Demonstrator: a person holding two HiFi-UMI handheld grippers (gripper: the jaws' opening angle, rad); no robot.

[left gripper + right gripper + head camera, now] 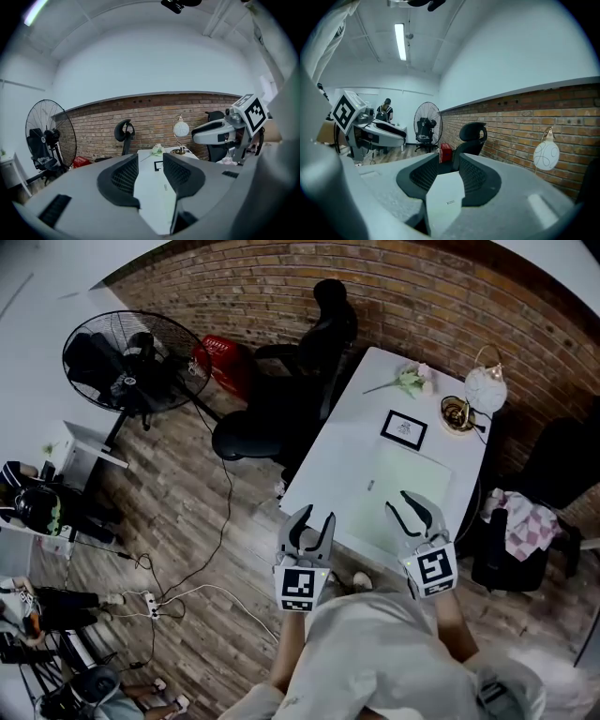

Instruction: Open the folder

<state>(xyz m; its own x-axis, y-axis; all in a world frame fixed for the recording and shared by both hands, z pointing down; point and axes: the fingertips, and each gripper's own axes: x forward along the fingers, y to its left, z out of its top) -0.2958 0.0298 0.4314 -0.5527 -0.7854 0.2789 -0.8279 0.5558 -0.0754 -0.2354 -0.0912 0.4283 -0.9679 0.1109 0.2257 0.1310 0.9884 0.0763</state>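
A pale, closed folder (409,486) lies flat on the white table (347,446), with a small label near its left edge. My left gripper (315,516) hangs at the table's near edge, left of the folder, its jaws open and empty. My right gripper (405,502) hovers over the folder's near edge, open too, with nothing between its fingers. In the left gripper view the jaws (150,161) frame the table top, and the right gripper (220,131) shows on the right. The right gripper view looks past its jaws (449,164) along the folder (445,199).
On the table's far end stand a small framed card (404,429), a flower (411,379), a brass dish (457,413) and a globe lamp (486,388). A black office chair (281,399) stands left of the table, a standing fan (131,362) further left. A checked cloth (521,521) lies on the right.
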